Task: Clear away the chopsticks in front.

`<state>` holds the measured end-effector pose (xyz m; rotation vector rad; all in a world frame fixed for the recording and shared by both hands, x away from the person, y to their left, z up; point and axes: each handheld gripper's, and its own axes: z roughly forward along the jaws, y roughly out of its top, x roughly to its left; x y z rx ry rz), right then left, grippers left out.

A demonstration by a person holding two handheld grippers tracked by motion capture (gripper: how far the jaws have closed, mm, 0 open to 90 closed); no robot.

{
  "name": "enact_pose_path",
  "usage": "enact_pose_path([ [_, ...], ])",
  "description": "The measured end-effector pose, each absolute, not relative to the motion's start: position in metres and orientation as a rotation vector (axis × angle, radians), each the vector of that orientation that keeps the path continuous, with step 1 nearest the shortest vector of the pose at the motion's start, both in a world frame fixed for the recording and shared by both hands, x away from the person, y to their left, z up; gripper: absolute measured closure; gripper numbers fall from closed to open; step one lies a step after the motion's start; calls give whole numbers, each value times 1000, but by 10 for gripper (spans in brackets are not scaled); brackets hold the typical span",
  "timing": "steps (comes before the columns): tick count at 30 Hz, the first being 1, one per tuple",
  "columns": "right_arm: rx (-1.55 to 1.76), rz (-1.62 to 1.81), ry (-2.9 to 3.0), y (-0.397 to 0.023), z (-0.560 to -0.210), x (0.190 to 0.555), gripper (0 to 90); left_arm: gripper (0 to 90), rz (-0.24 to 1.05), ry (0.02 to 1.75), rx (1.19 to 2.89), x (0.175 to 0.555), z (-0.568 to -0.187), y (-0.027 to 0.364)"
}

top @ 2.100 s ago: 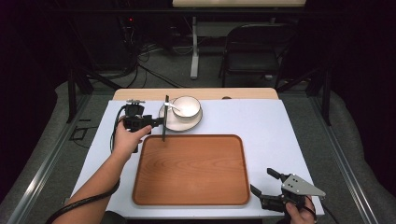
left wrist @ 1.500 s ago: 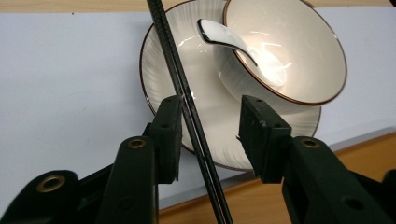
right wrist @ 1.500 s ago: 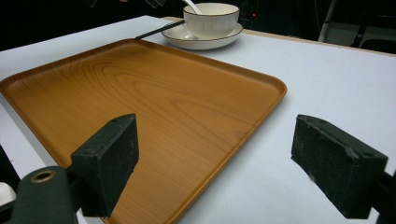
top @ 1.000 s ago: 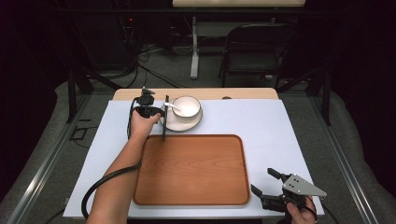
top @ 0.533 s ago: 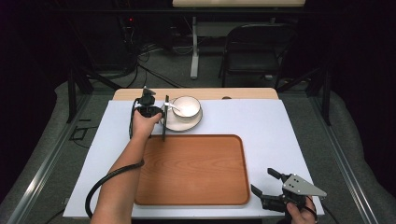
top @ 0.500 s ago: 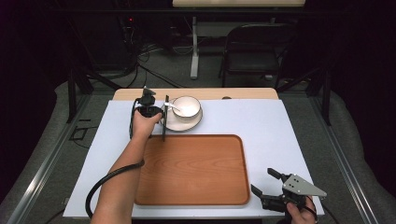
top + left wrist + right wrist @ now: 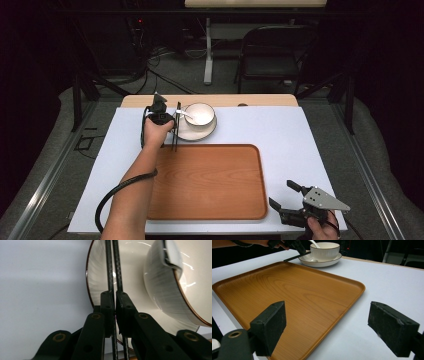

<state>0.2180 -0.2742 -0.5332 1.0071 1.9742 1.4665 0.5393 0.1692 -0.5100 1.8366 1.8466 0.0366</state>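
Black chopsticks (image 7: 175, 131) lie lengthwise toward the counter's far edge | left hand-held gripper (image 7: 167, 119) clamps them beside plate (image 7: 186, 131) | right hand-held gripper (image 7: 291, 199) gapes apart near wooden tray (image 7: 210, 180).

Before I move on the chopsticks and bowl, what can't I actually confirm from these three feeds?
- Far ends of the chopsticks: cut off by the top edge in the left gripper view.
- Inside of the bowl: too small in the high view; its wall hides it in the right gripper view. The spoon bowl is hidden likewise.
- Left gripper pads: covered by the hand in the high view.
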Motion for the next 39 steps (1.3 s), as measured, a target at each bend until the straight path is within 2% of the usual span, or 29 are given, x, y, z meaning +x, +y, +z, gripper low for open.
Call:
enact_pose_path([
  [13, 1002, 1469, 1971, -274, -533, 218, 145, 852, -31, 1901, 1843, 548, -508, 170],
  [26, 1006, 1470, 1974, -275, -533, 218, 145, 859, -36, 1918, 1834, 550, -505, 172],
  [39, 1004, 1470, 1975, -274, -533, 218, 145, 859, -41, 1891, 1772, 523, -488, 199],
])
